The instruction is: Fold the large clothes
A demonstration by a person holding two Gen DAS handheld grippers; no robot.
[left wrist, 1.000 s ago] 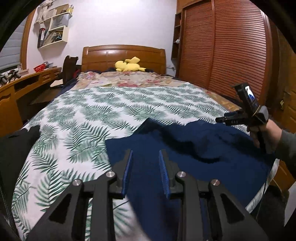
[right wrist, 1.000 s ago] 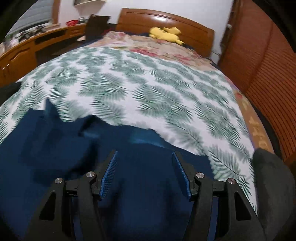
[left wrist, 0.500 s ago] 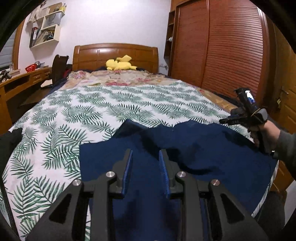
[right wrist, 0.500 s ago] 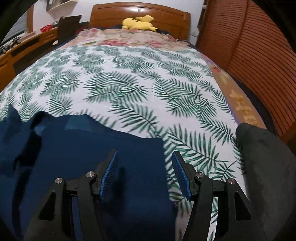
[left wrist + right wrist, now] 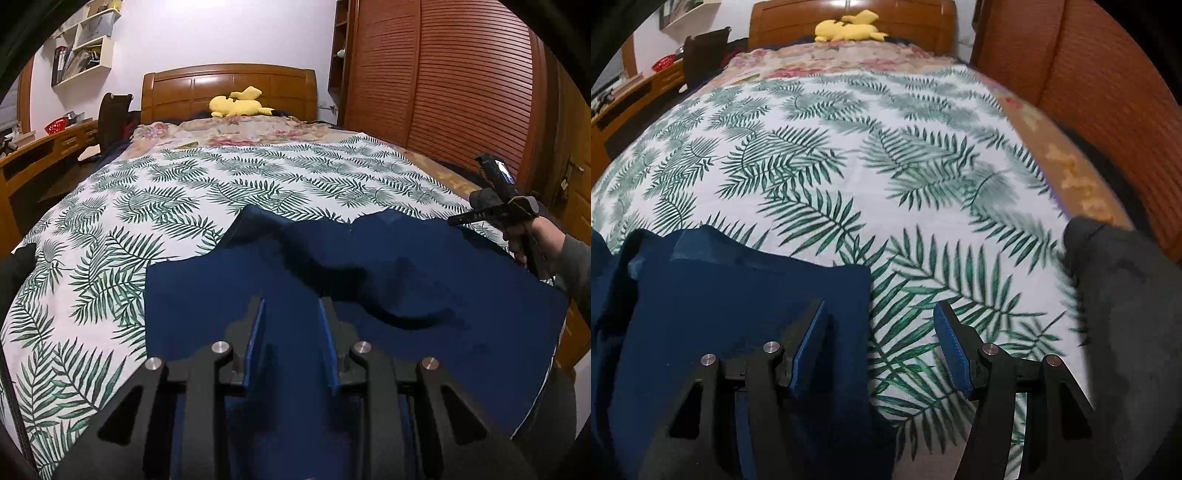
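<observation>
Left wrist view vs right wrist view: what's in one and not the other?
Left wrist only: the right gripper seen from outside in a hand, the wall shelf, the tall wardrobe doors, and the garment's full spread. Right wrist only: the garment's right edge with bare leaf-print cover between the open fingers, and a dark grey cloth at the right. Both: garment, cover, headboard, yellow plush, desk.

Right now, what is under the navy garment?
The navy garment lies on the fern-print bedspread, which shows around its far edge. Whatever lies beneath its folds is covered.
</observation>
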